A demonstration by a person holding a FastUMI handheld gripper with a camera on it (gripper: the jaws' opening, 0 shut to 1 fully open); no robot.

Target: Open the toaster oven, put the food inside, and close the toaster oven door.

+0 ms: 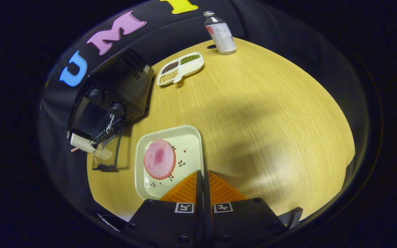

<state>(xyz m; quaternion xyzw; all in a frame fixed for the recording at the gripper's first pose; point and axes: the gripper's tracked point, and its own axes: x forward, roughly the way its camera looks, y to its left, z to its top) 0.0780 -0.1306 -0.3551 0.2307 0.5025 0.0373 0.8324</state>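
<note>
A black toaster oven [115, 93] stands at the table's far left, well beyond my fingers, with its glass door [107, 155] folded down open and a chain hanging at its front. A round pink slice of ham [159, 159] lies on a cream square tray [188, 141] just ahead and left of my fingertips. My gripper [202, 174] is shut with nothing between its fingers, its tips over the tray's near right edge.
A white divided dish [198, 67] with several kinds of beans sits at the far side of the wooden table [260, 120]. A white bottle [221, 33] stands upright behind it near the table's back edge.
</note>
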